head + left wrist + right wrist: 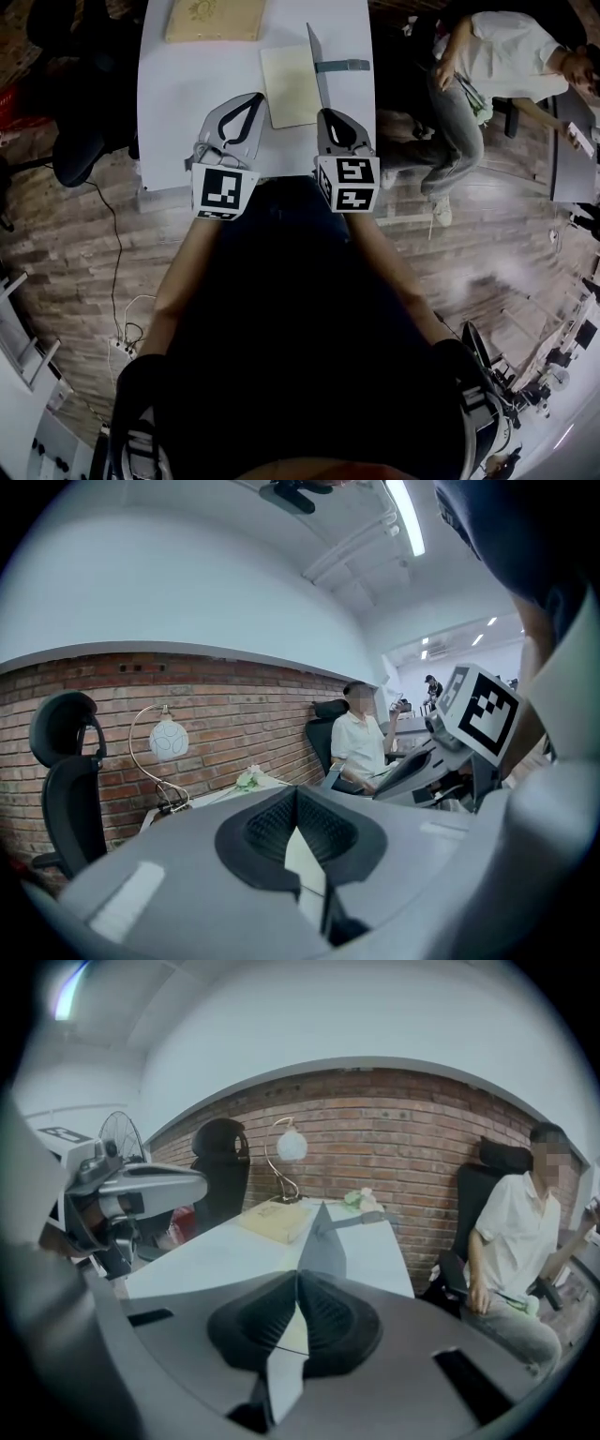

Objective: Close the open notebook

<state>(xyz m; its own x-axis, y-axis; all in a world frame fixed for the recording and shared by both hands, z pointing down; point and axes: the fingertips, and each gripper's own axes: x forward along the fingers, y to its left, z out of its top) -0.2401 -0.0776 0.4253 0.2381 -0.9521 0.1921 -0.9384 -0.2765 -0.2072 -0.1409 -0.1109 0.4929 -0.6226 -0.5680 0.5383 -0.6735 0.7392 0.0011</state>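
Observation:
The notebook lies open on the white table (187,94), its cream page (291,86) lying flat. Its grey cover (316,62) stands up on edge, with an elastic band (343,66) hanging off to the right. My right gripper (327,112) is shut on the near end of that cover; in the right gripper view the cover (321,1241) rises from between the closed jaws (298,1283). My left gripper (259,97) is shut, tips at the page's left edge. In the left gripper view the jaws (296,799) meet; whether they pinch the page is unclear.
A tan book (214,19) lies at the table's far end, near a globe lamp (291,1146). A person in a white shirt (502,52) sits right of the table. A black office chair (75,150) stands at the left.

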